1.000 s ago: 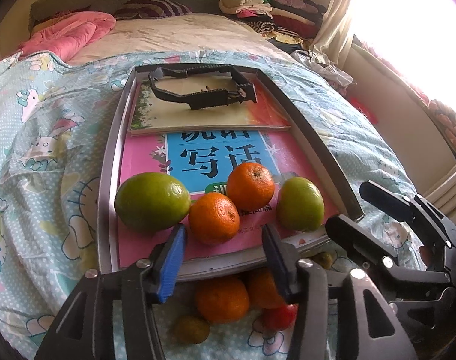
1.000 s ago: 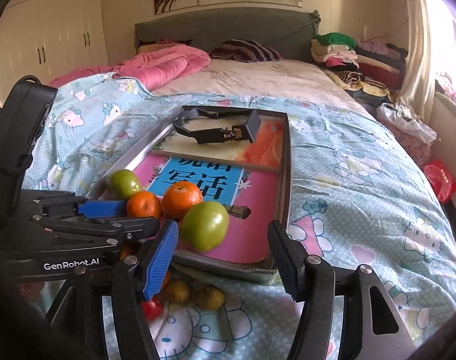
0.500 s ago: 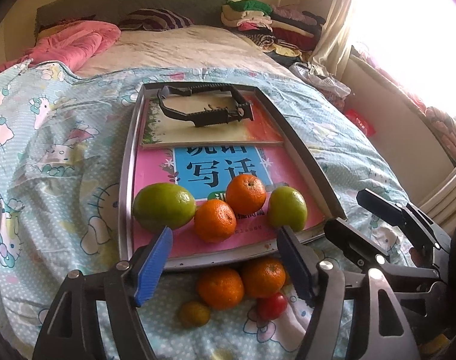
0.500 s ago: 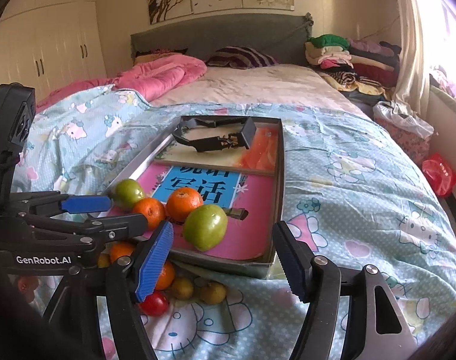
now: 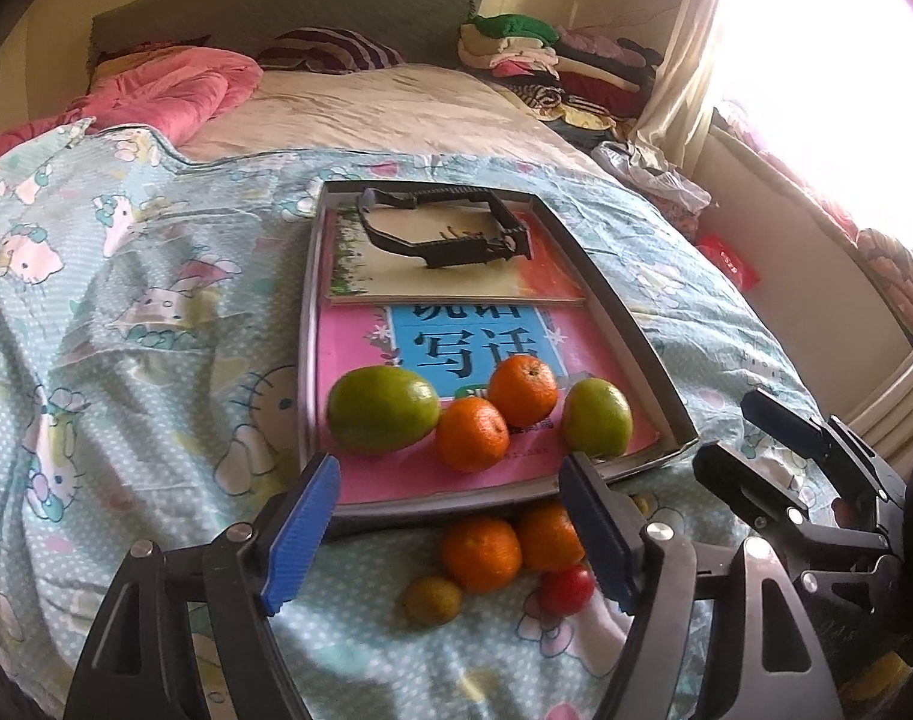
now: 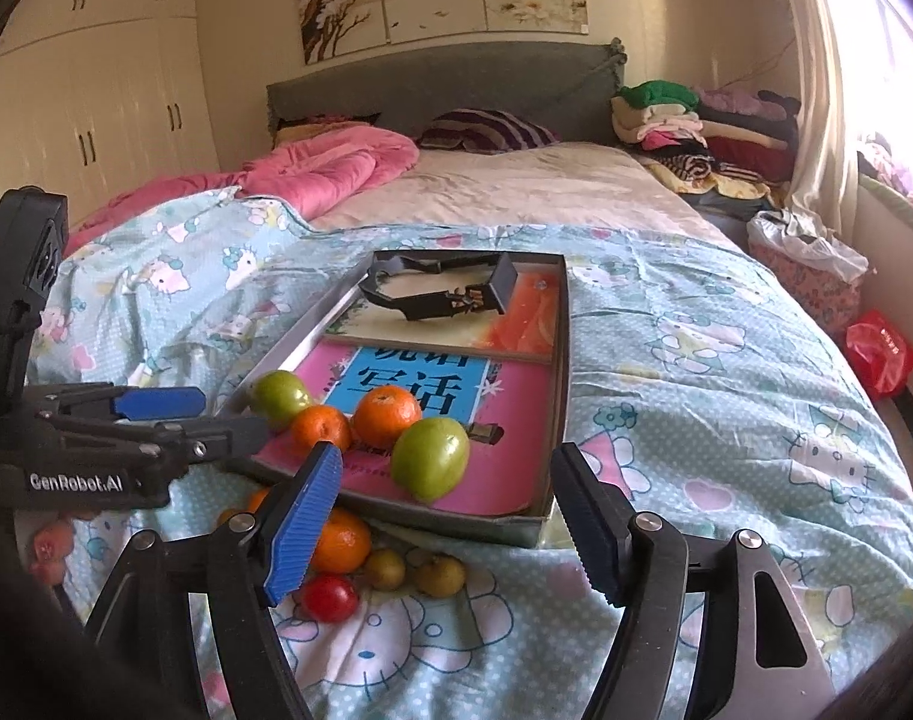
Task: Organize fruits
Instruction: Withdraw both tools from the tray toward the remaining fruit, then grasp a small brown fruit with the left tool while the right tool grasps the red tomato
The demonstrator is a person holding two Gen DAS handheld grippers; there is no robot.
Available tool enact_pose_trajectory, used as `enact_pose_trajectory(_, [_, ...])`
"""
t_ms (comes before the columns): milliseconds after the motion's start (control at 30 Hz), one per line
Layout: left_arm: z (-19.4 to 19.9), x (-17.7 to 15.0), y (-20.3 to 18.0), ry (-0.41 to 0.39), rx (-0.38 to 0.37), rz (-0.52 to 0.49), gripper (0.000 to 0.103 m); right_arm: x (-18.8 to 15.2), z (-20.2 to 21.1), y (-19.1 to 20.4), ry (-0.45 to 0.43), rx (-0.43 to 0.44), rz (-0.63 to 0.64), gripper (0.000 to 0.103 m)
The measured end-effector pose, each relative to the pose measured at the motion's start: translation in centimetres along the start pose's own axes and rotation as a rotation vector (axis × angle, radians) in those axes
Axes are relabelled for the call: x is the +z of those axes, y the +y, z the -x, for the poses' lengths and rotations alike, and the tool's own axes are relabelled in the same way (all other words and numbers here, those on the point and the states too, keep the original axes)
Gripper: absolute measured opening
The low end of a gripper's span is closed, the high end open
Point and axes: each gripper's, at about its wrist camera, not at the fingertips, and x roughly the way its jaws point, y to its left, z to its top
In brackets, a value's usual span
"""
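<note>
A metal tray [image 5: 630, 333] [image 6: 561, 372] lies on the bed and holds two books. At its near end sit a large green fruit [image 5: 383, 409] [image 6: 279, 398], two oranges [image 5: 473, 434] [image 5: 523, 390] and a smaller green fruit [image 5: 596, 417] [image 6: 430, 458]. On the quilt in front of the tray lie two more oranges [image 5: 481, 553] [image 5: 549, 535], a small red fruit [image 5: 565, 589] [image 6: 330, 598] and small brownish fruits [image 5: 433, 600] [image 6: 439, 575]. My left gripper [image 5: 450, 534] is open and empty above the loose fruit. My right gripper [image 6: 441, 531] is open and empty, just right of it.
A black clamp-like tool [image 5: 447, 228] [image 6: 441, 291] lies on the far book in the tray. A pink duvet [image 6: 330, 171] and a clothes pile [image 6: 696, 120] sit at the head of the bed. The bed's right edge drops toward a window wall [image 5: 816, 228].
Both grippers have pulled back and risen from the tray, so more of the bed shows. The fruit has not moved. Both grippers stay open.
</note>
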Motion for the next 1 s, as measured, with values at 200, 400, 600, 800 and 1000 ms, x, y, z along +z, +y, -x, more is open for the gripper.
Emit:
enact_pose_trajectory(200, [0.7,-0.7,0.9,-0.007,0.016,-0.009,0.075,-0.5,0.3,0.4,0.006,0.009,-0.003,0.074])
enact_pose_trajectory(400, [0.8,-2.0,0.8,0.009,0.017,-0.046,0.075,-1.6,0.2,1.4,0.035,0.024,0.012,0.074])
enact_pose_trajectory(600, [0.2,-3.2,0.6,0.036,0.014,-0.066,0.075,-3.0,-0.4,2.6,0.076,0.040,0.043,0.074])
enact_pose_trajectory(800, [-0.4,-4.2,0.6,0.066,0.005,-0.072,0.075,-4.3,-1.5,3.7,0.130,0.064,0.060,0.074])
enact_pose_trajectory(1000, [-0.7,-4.9,0.8,0.087,0.006,-0.081,0.075,-5.4,-2.4,4.1,0.169,0.070,0.052,0.074])
